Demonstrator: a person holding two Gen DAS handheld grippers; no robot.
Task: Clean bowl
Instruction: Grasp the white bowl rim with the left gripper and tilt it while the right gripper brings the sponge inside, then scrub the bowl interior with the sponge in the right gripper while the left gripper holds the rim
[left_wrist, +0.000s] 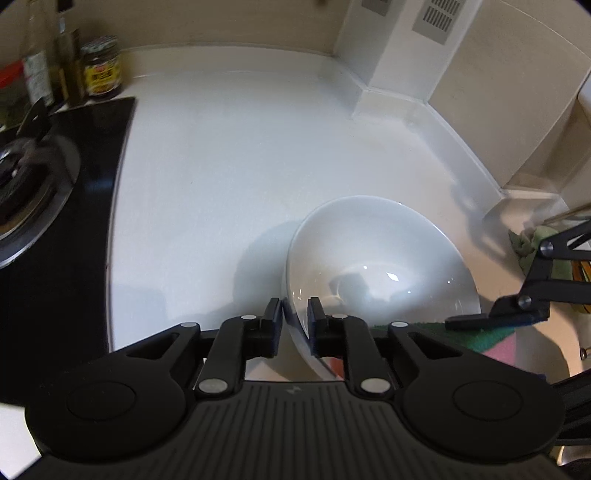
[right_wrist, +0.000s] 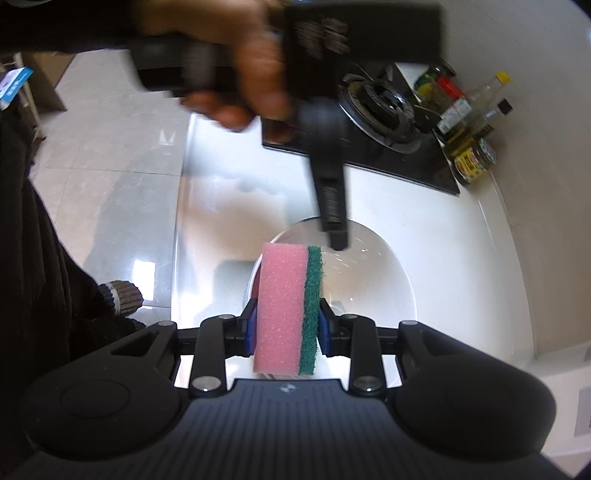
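Stove (left_wrist: 33, 177) and jars (left_wrist: 101, 66) were seen at the far left of the white counter (left_wrist: 221, 166), the bowl (left_wrist: 380, 266) was clamped by its rim in the left gripper (left_wrist: 295, 314), and the sponge (right_wrist: 288, 310) was pinched in the right gripper (right_wrist: 286, 328).

The bowl (left_wrist: 384, 258) looks like glazed white ceramic, glossy with sharp highlights. The sponge (right_wrist: 282, 310) has 2 layers: porous pink foam and a rough green scouring pad. Both tongs, left tongs (left_wrist: 295, 314) and right tongs (right_wrist: 286, 325), are matt black plastic with silvery metal pins. The worktop (left_wrist: 229, 155) is smooth, faintly shiny white.
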